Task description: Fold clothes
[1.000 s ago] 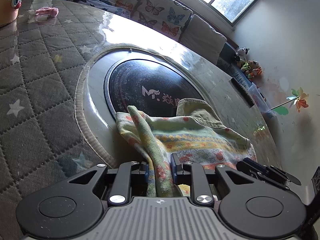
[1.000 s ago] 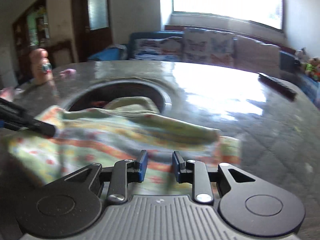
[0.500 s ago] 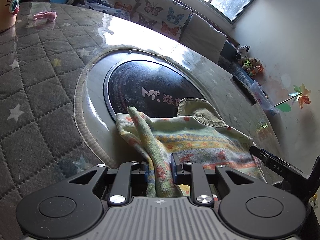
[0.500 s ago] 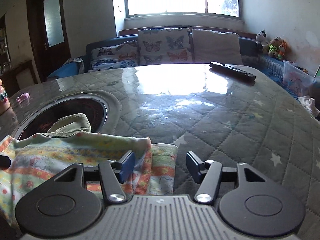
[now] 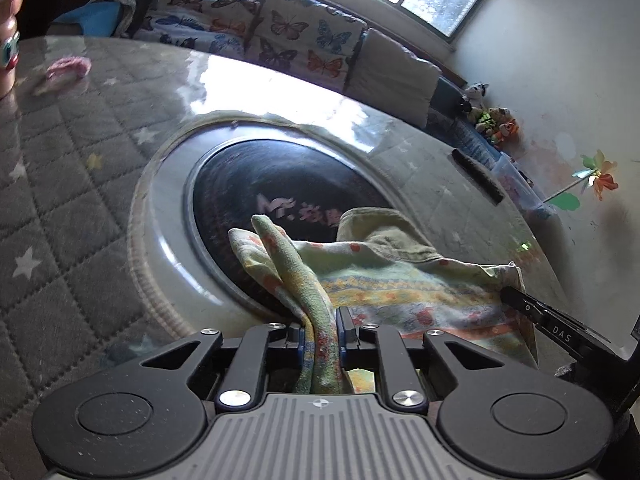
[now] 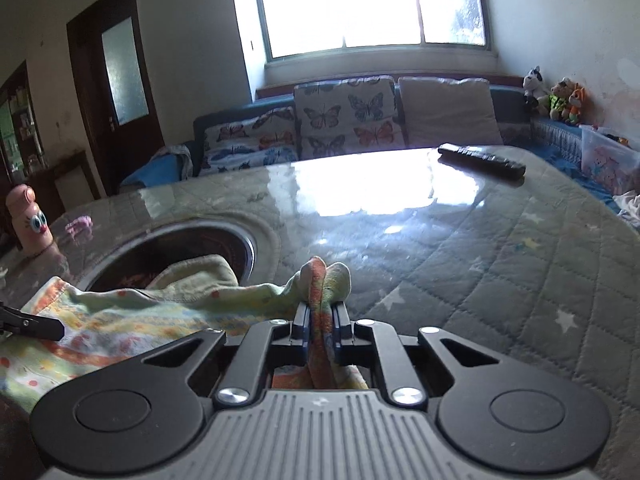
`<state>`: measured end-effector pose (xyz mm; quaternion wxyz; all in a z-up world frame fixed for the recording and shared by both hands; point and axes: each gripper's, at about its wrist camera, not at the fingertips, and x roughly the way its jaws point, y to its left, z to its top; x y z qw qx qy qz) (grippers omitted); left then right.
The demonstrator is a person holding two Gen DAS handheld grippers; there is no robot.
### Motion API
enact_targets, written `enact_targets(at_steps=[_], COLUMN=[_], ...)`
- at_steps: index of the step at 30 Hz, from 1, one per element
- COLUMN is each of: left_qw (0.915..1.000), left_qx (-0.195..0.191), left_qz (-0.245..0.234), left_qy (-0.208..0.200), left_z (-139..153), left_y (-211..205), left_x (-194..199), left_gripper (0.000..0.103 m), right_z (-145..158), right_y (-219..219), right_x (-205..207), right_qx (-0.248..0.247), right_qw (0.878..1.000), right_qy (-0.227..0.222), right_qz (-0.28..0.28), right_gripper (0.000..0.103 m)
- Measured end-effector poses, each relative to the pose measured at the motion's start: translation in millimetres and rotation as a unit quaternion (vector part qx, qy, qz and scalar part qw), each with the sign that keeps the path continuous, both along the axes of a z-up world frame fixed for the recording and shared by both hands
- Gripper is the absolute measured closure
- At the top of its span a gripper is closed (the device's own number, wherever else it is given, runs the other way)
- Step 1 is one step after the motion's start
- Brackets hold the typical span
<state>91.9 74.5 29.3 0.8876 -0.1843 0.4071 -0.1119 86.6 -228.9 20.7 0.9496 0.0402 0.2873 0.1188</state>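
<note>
A bunched fold of the garment (image 5: pixel 320 320) is pinched between the blue pads of the left claw (image 5: pixel 320 330), the fabric rising in a ridge just ahead of the pads. In the right wrist view, another gathered fold of the same garment (image 6: pixel 320 312) is clamped between the pads of the right claw (image 6: pixel 320 330), with a rounded tuft standing up just past the fingertips. Both claws are held low over the counter (image 6: pixel 500 280), pointing forward along its quilted, star-printed cover. Between the two claws the garment is stretched across the counter, its striped, flowered cloth lying flat, with an olive-green hem draped over the near rim of the round burner (image 5: pixel 280 184) set into the counter. In the left wrist view the right claw's black finger (image 5: pixel 552 324) is seen at the garment's right edge; in the right wrist view the left claw's finger (image 6: pixel 36 324) is seen at its left edge. Farther off, a remote (image 6: pixel 480 158) is seen on the counter's far side, and a pink bottle (image 6: pixel 30 216) with painted eyes stands at the far left. Beyond the counter a sofa with butterfly cushions (image 6: pixel 344 116) is set under a bright window (image 6: pixel 372 4).
</note>
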Motion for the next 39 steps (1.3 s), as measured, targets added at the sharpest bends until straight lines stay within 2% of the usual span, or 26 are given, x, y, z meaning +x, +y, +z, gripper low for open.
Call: enact_targets(at_steps=[5,12,22,28,29,31,32,34,35,36,39], left_qw=[0.9991,0.9948,0.9872,0.9824,0.9821,0.9816,0.9813,0.9808,0.9805,0.9802,0.9793], left_qx=[0.010,0.022,0.043,0.075,0.082,0.088,0.090,0.094,0.096,0.099,0.105], left_qz=[-0.036,-0.091,-0.146,-0.165,-0.164,-0.164,-0.164,-0.165,-0.165,-0.165,-0.166], left_qy=[-0.022,-0.041,-0.045,-0.045,-0.043,-0.043,-0.044,-0.045,-0.045,-0.046,-0.048], left_z=[17.0,26.5,20.5,13.7,11.9,10.9,10.7,10.3,10.2,10.0,9.4], left_y=[-34.6,-99.7,-174.9,-202.5,-205.3,-207.3,-208.0,-209.5,-210.2,-210.9,-213.0], left_x=[11.5,34.1,60.1,66.8,67.6,69.2,70.0,71.6,72.4,73.2,75.7], left_gripper=[0.091,0.094,0.094,0.094,0.090,0.090,0.088,0.080,0.068,0.061,0.059], right_z=[18.7,31.0,31.4,15.8,12.1,5.8,2.6,0.4,0.0,-0.4,0.3], right_y=[-25.0,-75.5,-135.1,-162.7,-165.6,-170.0,-172.3,-173.5,-173.1,-172.7,-161.3], right_x=[-11.9,-15.4,-14.2,-8.6,-7.5,-6.6,-6.2,-4.7,-4.2,-3.8,1.7], right_qx=[-0.004,-0.024,-0.049,-0.050,-0.049,-0.049,-0.049,-0.045,-0.043,-0.041,-0.035], right_qw=[0.999,0.995,0.986,0.981,0.981,0.979,0.978,0.978,0.979,0.979,0.984], right_qy=[-0.028,-0.041,-0.048,-0.028,-0.023,-0.014,-0.010,-0.006,-0.006,-0.006,-0.002], right_qz=[-0.029,-0.088,-0.153,-0.184,-0.189,-0.198,-0.203,-0.203,-0.200,-0.198,-0.174], right_gripper=[0.094,0.094,0.094,0.093,0.092,0.084,0.084,0.084,0.084,0.084,0.082])
